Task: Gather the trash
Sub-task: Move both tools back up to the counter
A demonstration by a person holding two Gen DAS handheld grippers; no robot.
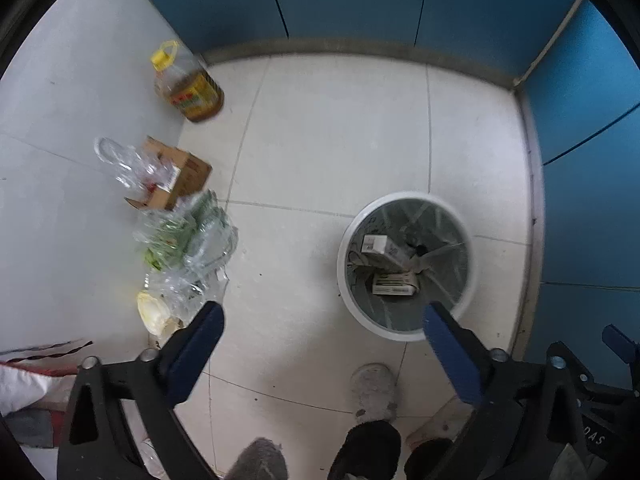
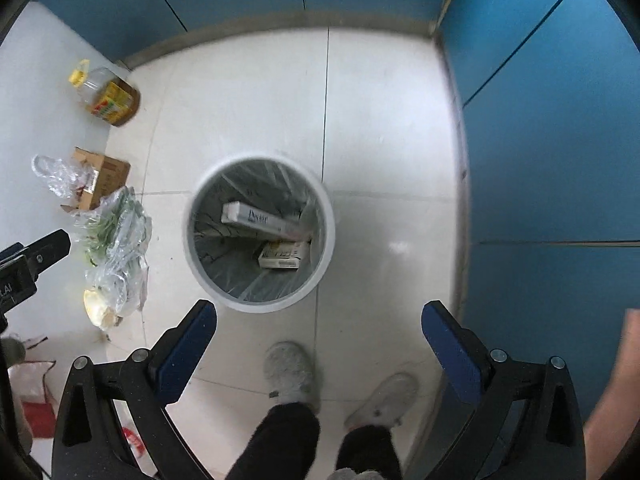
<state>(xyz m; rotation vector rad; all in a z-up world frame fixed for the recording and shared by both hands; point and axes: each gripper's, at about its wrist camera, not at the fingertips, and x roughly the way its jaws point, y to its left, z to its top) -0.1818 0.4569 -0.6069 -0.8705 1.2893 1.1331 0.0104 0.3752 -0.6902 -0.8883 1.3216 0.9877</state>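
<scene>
Clear crinkled plastic bags (image 1: 188,248) heaped on floor left of round white lined bin (image 2: 326,216): light, limp, slippery, best pinched at bunched folds; left hand-held gripper (image 1: 322,320) and right hand-held gripper (image 2: 320,316) both spread, empty.

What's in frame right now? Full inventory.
bin: 1, white rim, clear liner, on the floor tiles
boxes: at least 2, white, inside the bin
oil bottle: 1, yellow cap and label, by the left wall
carton: 1, brown, open, nearer than the oil bottle
plastic bags: clear, count unclear, greens inside one, nearer than the carton
pale yellow item: 1, at the near end of the bags, kind unclear
panels: blue, back and right walls
shoes: 2, light grey, on the person's feet
left hand-held gripper: open, empty
right hand-held gripper: open, empty, above the floor near the bin
</scene>
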